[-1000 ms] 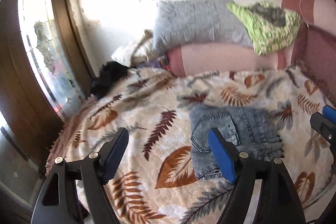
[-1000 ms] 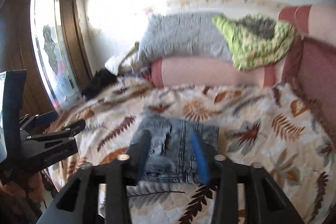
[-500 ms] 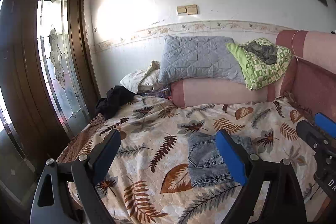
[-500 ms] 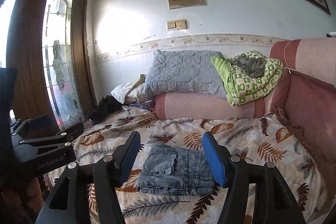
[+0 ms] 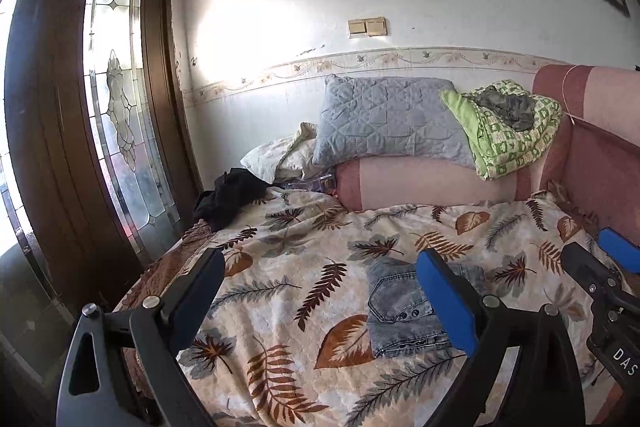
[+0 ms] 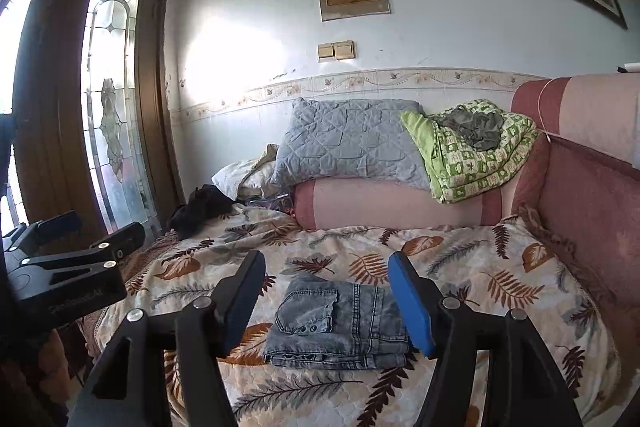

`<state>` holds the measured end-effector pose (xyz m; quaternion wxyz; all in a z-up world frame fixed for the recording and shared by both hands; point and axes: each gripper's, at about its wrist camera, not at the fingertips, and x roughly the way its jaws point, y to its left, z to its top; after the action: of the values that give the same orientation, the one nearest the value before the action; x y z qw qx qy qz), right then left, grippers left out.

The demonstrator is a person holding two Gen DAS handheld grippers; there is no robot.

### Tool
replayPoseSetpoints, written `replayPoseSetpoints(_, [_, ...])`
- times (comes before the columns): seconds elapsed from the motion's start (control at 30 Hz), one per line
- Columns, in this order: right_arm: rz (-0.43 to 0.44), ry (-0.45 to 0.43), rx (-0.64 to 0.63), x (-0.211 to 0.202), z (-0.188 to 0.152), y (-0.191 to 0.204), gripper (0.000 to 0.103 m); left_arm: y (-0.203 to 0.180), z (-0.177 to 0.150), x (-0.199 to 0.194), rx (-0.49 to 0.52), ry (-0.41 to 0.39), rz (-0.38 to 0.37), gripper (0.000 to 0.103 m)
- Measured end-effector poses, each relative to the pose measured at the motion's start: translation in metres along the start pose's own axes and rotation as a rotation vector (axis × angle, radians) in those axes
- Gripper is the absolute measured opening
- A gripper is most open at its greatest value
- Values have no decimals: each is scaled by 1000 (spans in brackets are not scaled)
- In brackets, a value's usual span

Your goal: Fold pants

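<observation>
The blue denim pants [image 6: 340, 323] lie folded into a compact stack on the leaf-print bedspread [image 6: 480, 267]; they also show in the left wrist view [image 5: 400, 311], partly behind a blue finger. My left gripper [image 5: 320, 295] is open and empty, held back above the bed's near edge, left of the pants. My right gripper [image 6: 326, 301] is open and empty, pulled back from the pants, which show between its fingers. Each gripper shows at the edge of the other's view.
A grey quilted pillow [image 6: 352, 143] and a green patterned blanket [image 6: 476, 151] rest on a pink bolster [image 6: 400, 205] at the bed's head. Dark clothing [image 6: 200, 211] lies at the far left corner. A pink padded side [image 6: 588, 195] bounds the right. A wooden glazed door [image 5: 120, 131] stands left.
Both grippers have pulled back and up from the bed, so the folded pants look smaller and farther. The right gripper's jaws have opened wider. The pants have not moved.
</observation>
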<state>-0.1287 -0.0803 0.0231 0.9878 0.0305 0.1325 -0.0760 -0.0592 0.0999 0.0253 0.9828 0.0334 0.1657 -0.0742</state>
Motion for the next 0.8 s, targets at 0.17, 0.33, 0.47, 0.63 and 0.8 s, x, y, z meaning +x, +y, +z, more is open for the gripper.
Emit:
replayPoseSetpoints(0.17, [11,28,3,10,-6,3,68,2,-3,9,2,20,21,96])
replayPoseSetpoints(0.33, [18,41,-19,17,-10,9,68,7,-6,16,-8,38,33,96])
replayPoseSetpoints(0.47, [22,52,-22,21,-11,10,68,10,-6,20,-12,46,37,96])
replayPoseSetpoints(0.63, [24,59,-22,25,-12,10,68,11,-7,24,-14,53,35,96])
replayPoseSetpoints(0.8, [25,62,-21,26,-12,11,68,10,-7,26,-14,59,36,96])
